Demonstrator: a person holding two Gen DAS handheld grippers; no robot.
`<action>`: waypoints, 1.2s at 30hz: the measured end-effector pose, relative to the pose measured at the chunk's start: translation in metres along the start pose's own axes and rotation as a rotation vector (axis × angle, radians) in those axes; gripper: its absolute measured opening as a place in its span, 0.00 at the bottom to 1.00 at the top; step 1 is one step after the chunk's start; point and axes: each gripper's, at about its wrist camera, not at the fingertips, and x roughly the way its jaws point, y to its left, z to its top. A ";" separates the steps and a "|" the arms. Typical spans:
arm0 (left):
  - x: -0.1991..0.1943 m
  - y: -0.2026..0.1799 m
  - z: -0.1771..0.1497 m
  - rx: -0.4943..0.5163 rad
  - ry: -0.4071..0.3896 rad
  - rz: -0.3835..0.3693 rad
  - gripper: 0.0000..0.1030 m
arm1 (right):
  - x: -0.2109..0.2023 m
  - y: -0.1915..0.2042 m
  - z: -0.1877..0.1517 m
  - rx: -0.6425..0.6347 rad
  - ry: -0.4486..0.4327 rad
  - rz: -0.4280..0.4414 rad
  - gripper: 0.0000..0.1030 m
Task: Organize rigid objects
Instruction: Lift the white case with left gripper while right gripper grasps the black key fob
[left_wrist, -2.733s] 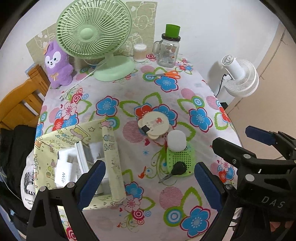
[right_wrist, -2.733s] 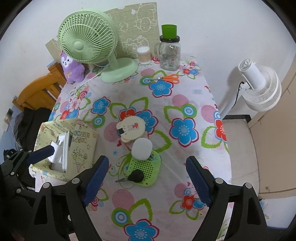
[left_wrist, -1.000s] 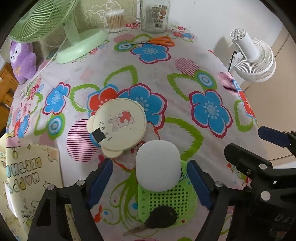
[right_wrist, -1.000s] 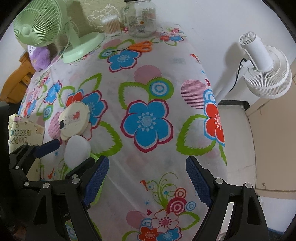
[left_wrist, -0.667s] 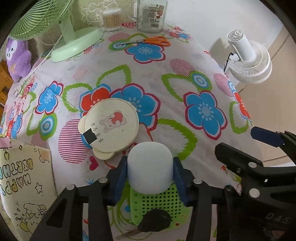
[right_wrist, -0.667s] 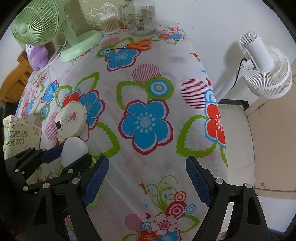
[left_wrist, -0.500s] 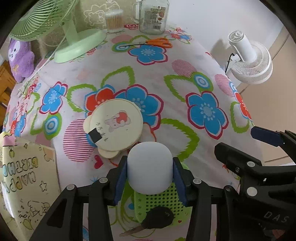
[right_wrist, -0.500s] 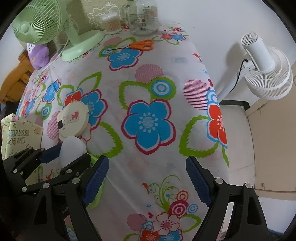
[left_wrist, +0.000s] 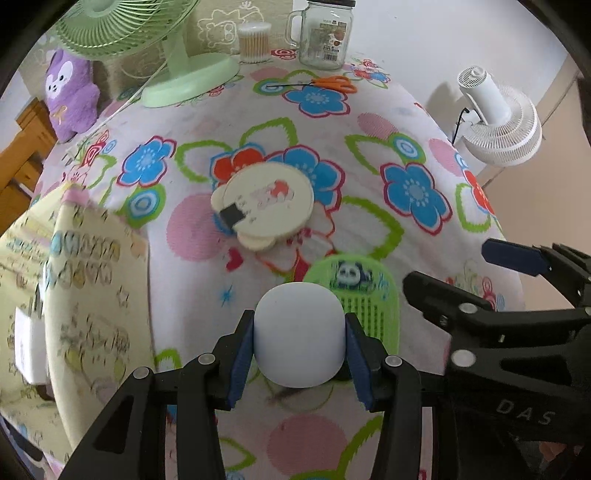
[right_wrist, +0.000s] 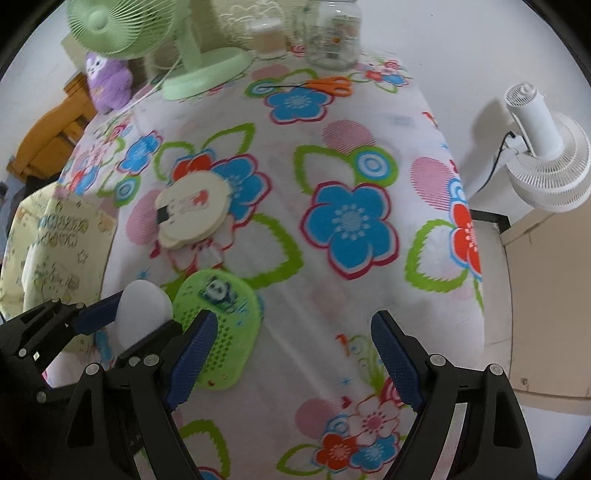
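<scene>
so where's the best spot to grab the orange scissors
A judgement: grip the orange scissors across the looped handles, the thickest part, coming from above. They lie flat on the tablecloth, blades closed and thin, so a side approach finds little to catch.

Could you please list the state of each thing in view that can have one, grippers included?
left gripper: shut on the white rounded object.
white rounded object: clamped between the blue pads.
right gripper: open, nothing between its jaws.
green perforated case: lying flat on the tablecloth.
round cream box: closed, lying flat.
orange scissors: closed, lying flat.
glass jar: upright.
green fan: standing upright.
</scene>
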 end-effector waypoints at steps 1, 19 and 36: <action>-0.001 0.001 -0.003 -0.001 0.000 -0.001 0.46 | 0.000 0.004 -0.002 -0.005 0.001 0.003 0.85; -0.008 0.023 -0.056 -0.049 0.040 0.009 0.46 | 0.012 0.058 -0.023 -0.146 0.041 0.036 0.84; -0.002 0.036 -0.073 -0.092 0.065 -0.002 0.46 | 0.030 0.082 -0.036 -0.299 0.049 -0.010 0.70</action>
